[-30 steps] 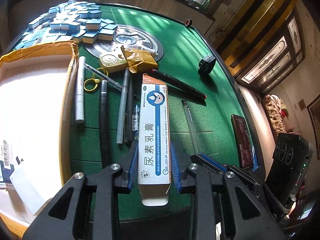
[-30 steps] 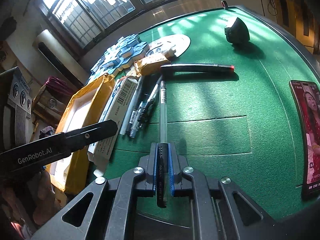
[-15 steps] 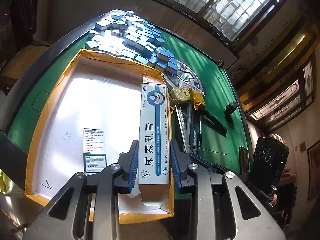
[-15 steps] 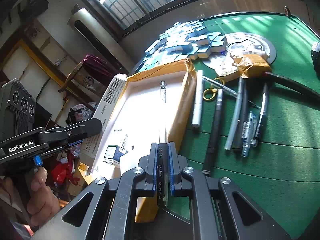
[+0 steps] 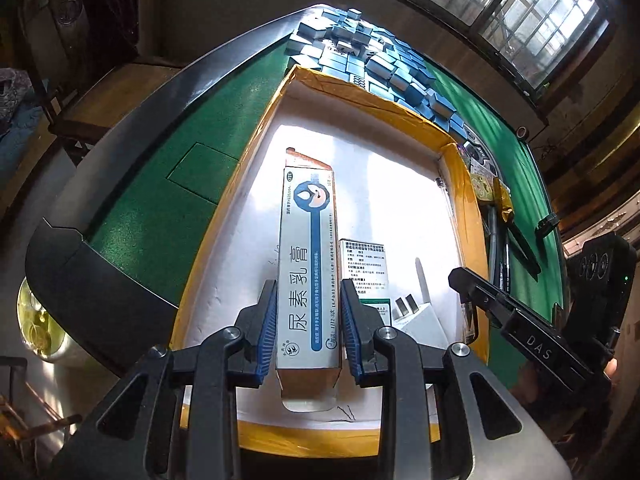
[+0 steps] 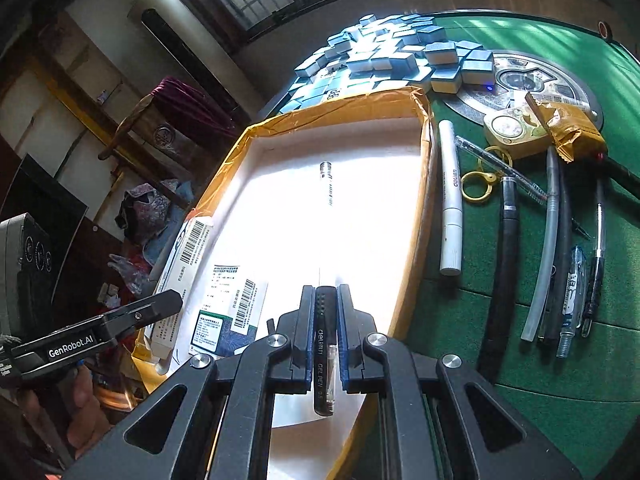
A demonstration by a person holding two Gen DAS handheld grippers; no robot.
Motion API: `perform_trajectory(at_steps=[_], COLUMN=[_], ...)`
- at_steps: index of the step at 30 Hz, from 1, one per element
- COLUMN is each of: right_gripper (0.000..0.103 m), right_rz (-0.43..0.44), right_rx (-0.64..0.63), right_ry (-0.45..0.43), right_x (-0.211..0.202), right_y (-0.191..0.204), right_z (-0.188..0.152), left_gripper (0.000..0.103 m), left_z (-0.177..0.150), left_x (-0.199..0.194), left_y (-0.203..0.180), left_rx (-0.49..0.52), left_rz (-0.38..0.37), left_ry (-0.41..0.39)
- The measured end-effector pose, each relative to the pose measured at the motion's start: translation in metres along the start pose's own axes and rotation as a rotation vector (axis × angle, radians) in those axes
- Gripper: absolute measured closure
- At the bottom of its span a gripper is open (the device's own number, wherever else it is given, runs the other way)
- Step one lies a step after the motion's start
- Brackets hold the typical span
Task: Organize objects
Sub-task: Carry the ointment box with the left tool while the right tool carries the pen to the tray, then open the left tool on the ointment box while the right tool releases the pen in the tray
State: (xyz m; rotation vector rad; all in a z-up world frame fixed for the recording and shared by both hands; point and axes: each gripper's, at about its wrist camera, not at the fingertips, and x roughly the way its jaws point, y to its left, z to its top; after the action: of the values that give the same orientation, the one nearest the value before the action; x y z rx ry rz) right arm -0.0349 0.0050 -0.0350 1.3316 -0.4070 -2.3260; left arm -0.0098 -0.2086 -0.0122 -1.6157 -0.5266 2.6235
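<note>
Out on the far left, the green felt table [image 5: 168,208] runs down to its dark rim, and right beside it sits the shallow cardboard box [image 5: 404,112], yellow-taped walls, white floor blazing in the sun. And there's the left gripper [image 5: 308,320], hanging over the box's near half, blue pads pressed flat against both sides of the long ointment carton [image 5: 307,248]; the carton lies straight out along the fingers, its open flap end toward the camera. Just right of it, down on the box floor, a small printed leaflet box [image 5: 366,264] and a white plug adapter [image 5: 416,316]. Further right, over the box's right wall, the right gripper [image 6: 325,332] is nipped tight on a clear gel pen [image 6: 326,240], dark grip section between the pads, the transparent barrel reaching out above the white floor, its far tip in mid-box. Behind the box, a heap of blue-backed mahjong tiles [image 6: 384,56] spills up against its far wall. Over the right wall, on the felt, a white marker [image 6: 450,200] lies beside the box, then a yellow key ring [image 6: 478,184], a thick black pen [image 6: 502,272], a pale grey tube [image 6: 544,248] and more pens [image 6: 576,280] fanned side by side, with a gold foil packet [image 6: 568,124] at their far ends by the round centre plate [image 6: 532,80].
</note>
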Motion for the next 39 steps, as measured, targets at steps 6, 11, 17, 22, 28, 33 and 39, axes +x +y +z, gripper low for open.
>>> perform_trajectory(at_steps=[6,11,17,22,28,33,39], right_gripper=[0.094,0.094,0.094,0.094,0.091,0.071,0.065], right_rz=[-0.05,-0.109,-0.2,-0.243,-0.197,-0.097,0.04], right_rx=[-0.058,-0.114,-0.182,-0.224,-0.204,-0.166,-0.076], right_ry=[0.017,0.027,0.043,0.058,0.036,-0.028,-0.112], right_x=[0.011,0.02,0.027,0.03,0.024,0.004,-0.035], right_y=[0.014,0.025,0.035,0.04,0.038,0.032,0.007], right_z=[0.002,0.003,0.001,-0.002,-0.005,-0.007,-0.012], left_gripper=[0.076,0.076,0.076,0.075,0.071,0.056,0.05], left_z=[-0.008,-0.013,-0.016,-0.017,-0.017,-0.014,-0.009], left_x=[0.014,0.019,0.021,0.02,0.018,0.003,-0.029], left_y=[0.001,0.002,0.0,-0.002,0.0,0.001,0.0], left_rx=[0.029,0.041,0.056,0.067,0.041,-0.001,-0.098], left_rz=[0.041,0.074,0.092,0.108,0.105,0.125,0.104], left_ry=[0.043,0.067,0.069,0.068,0.062,-0.025,-0.212])
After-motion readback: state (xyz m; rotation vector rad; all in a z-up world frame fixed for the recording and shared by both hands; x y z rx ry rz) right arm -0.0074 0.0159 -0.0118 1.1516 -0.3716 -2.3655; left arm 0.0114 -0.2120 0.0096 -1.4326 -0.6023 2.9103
